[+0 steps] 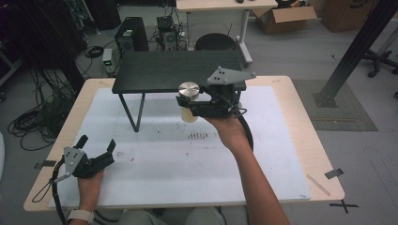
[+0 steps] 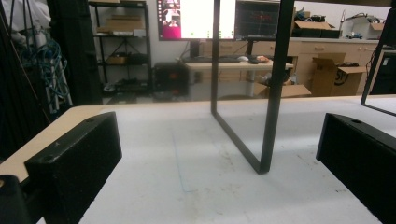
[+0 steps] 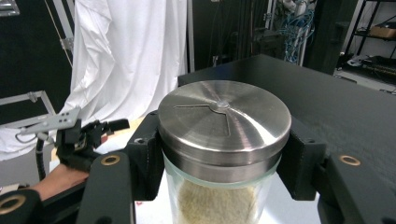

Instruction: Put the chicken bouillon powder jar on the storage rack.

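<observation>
Glass jar (image 3: 219,186) is clamped upright between the right gripper (image 1: 199,104) jaws.
Its steel lid (image 3: 224,119) is turned upward; left gripper (image 1: 96,152) jaws are held apart.

A dim workshop with a grey floor (image 1: 300,51). Cardboard boxes (image 1: 285,18) and a computer tower (image 1: 132,34) sit beyond the table. Tangled cables (image 1: 28,122) lie left. Lit monitors (image 2: 187,18), metal shelving (image 2: 122,46) and a white sheet (image 3: 130,51) line the walls.

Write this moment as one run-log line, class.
right gripper: shut on jar, raised beside black stand | left gripper: open, empty, near table edge
</observation>
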